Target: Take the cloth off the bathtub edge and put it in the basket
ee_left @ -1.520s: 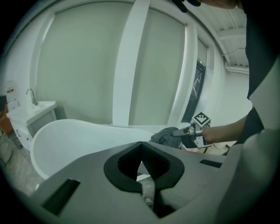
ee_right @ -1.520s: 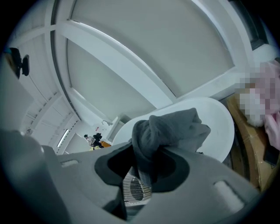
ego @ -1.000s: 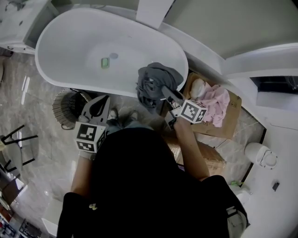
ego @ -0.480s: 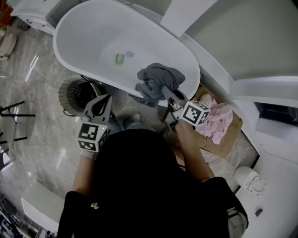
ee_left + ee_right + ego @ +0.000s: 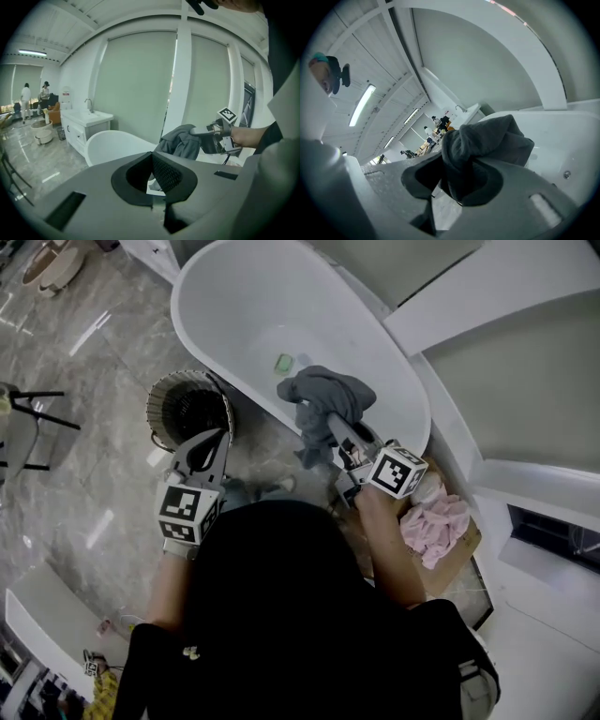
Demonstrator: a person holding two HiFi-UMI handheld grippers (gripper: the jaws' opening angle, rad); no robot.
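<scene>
A dark grey cloth (image 5: 323, 395) hangs bunched over the near rim of the white bathtub (image 5: 234, 296). My right gripper (image 5: 332, 422) is shut on the cloth, which fills the jaws and spills out past them (image 5: 487, 140). To the left, a round slatted basket (image 5: 161, 395) stands on the floor against the tub. My left gripper (image 5: 211, 439) hovers just in front of the basket, shut and holding nothing. From the left gripper view, the cloth (image 5: 180, 140) and the right gripper (image 5: 199, 133) show ahead, above the tub (image 5: 112, 143).
A cardboard box (image 5: 459, 554) with a pink cloth (image 5: 436, 521) sits on the floor to the right. A small green item (image 5: 283, 363) lies inside the tub. Black stand legs (image 5: 37, 418) are at the far left. A white vanity (image 5: 86, 117) stands beyond the tub.
The head view has swung, so the tub and the basket now sit higher and more central. The right gripper has kept its hold on the cloth at the tub rim. The left gripper has barely moved.
</scene>
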